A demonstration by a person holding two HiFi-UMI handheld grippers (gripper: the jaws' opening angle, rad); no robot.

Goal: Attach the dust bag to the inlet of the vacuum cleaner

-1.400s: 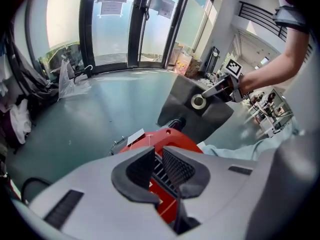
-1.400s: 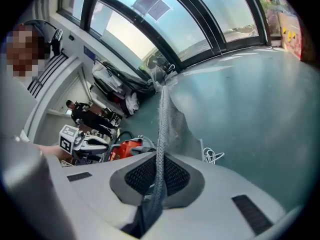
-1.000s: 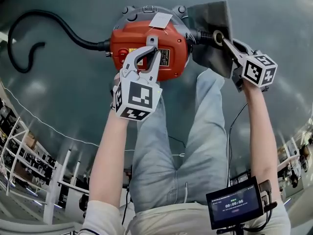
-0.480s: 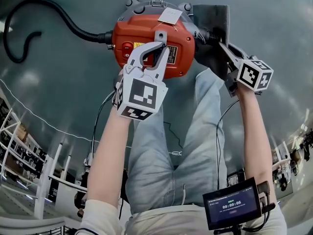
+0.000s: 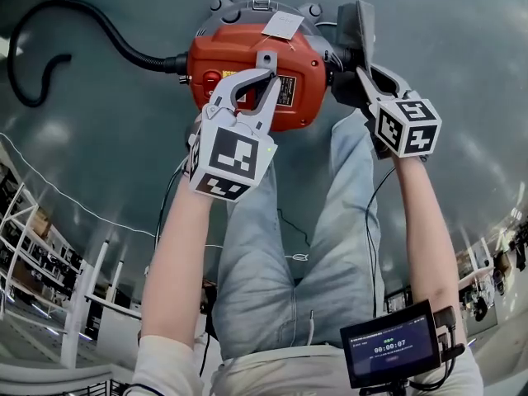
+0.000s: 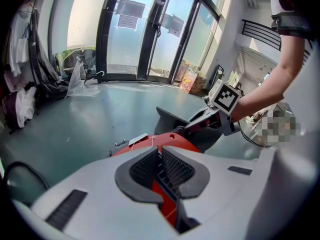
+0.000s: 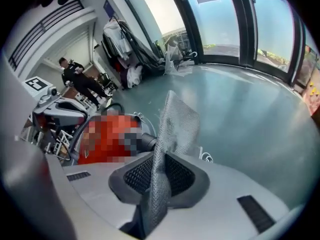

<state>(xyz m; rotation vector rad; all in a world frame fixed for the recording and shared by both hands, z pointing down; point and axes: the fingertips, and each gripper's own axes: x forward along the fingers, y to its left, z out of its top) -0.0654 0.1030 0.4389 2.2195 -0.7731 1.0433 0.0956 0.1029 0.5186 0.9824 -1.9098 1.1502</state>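
Observation:
The red vacuum cleaner point(image 5: 247, 64) lies on the grey floor, with a white tag point(image 5: 283, 25) on top. My left gripper point(image 5: 264, 63) reaches over it from the near side, shut on a red ridge of its body point(image 6: 165, 199). The grey mesh dust bag point(image 5: 356, 31) hangs edge-on at the vacuum's right side, by the black inlet point(image 5: 338, 60). My right gripper point(image 5: 361, 73) is shut on the bag's lower part, and the mesh point(image 7: 177, 119) rises from between its pads point(image 7: 137, 176). The inlet tube point(image 7: 145, 141) shows just left of the bag.
A black hose point(image 5: 91, 23) curls away from the vacuum's left side. The person's jeans-clad legs point(image 5: 305, 221) stand right below the vacuum. A small monitor point(image 5: 392, 345) hangs at the waist. Glass doors point(image 6: 150, 29) and piled bags point(image 6: 75, 81) line the far wall.
The right gripper has moved left toward the vacuum with the bag, and the bag has turned from broadside to edge-on. The left gripper has stayed on the vacuum.

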